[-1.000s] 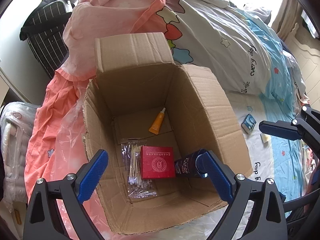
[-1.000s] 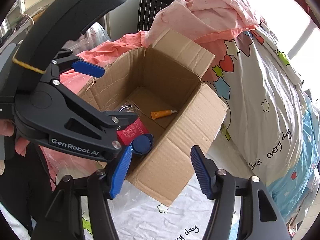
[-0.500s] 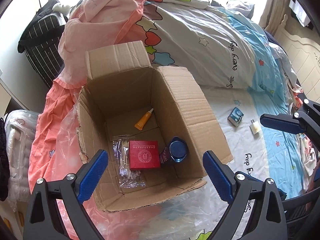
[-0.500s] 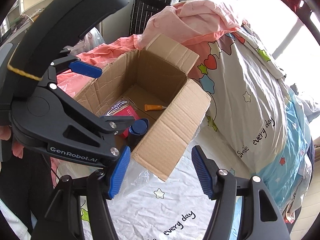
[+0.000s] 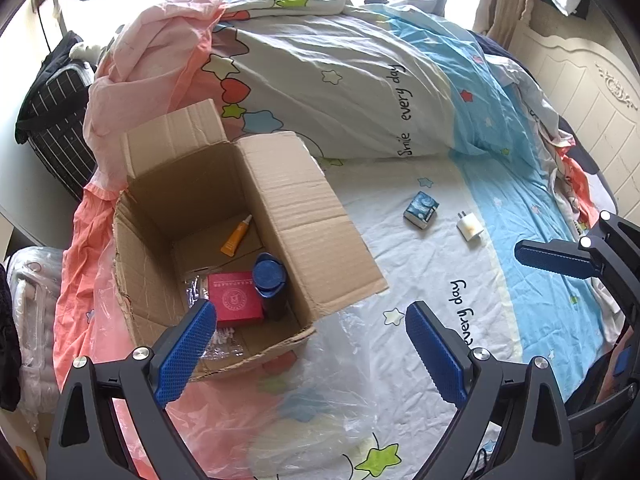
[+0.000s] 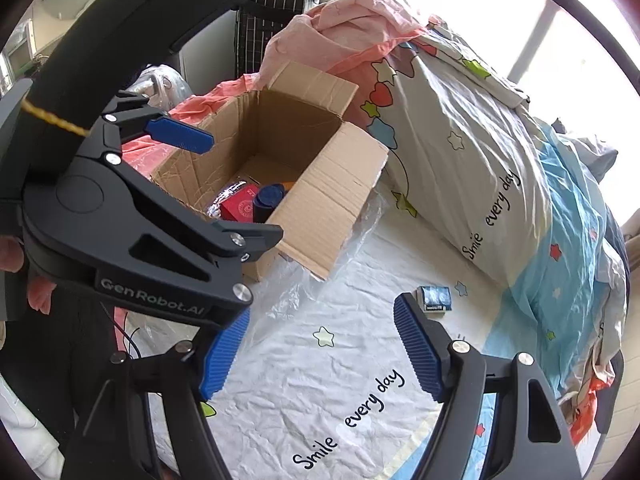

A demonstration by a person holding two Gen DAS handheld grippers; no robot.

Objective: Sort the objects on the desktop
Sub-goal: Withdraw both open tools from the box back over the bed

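An open cardboard box (image 5: 304,216) (image 6: 320,204) sits on the bed. Inside it are a dark blue bottle (image 5: 270,280) (image 6: 269,197) standing upright, a red box (image 5: 234,298) (image 6: 240,208), an orange tube (image 5: 236,236) and a clear bag of cotton swabs (image 5: 196,288). On the sheet to the right lie a small blue box (image 5: 420,210) (image 6: 434,298) and a white charger plug (image 5: 470,227). My left gripper (image 5: 308,352) is open and empty, above the box's near corner. My right gripper (image 6: 320,354) is open and empty over the sheet; one of its fingers (image 5: 554,258) shows in the left wrist view.
A rolled duvet (image 5: 340,92) with stars lies behind the box, with pink bedding (image 5: 152,60) at its left. Clear plastic film (image 5: 320,392) lies under the box's front. A black striped suitcase (image 5: 60,120) stands off the bed's left. A white headboard (image 5: 592,112) is at the right.
Both grippers have pulled back and up from the box. The blue bottle, lying near my left finger a second ago, now stands upright in the box.
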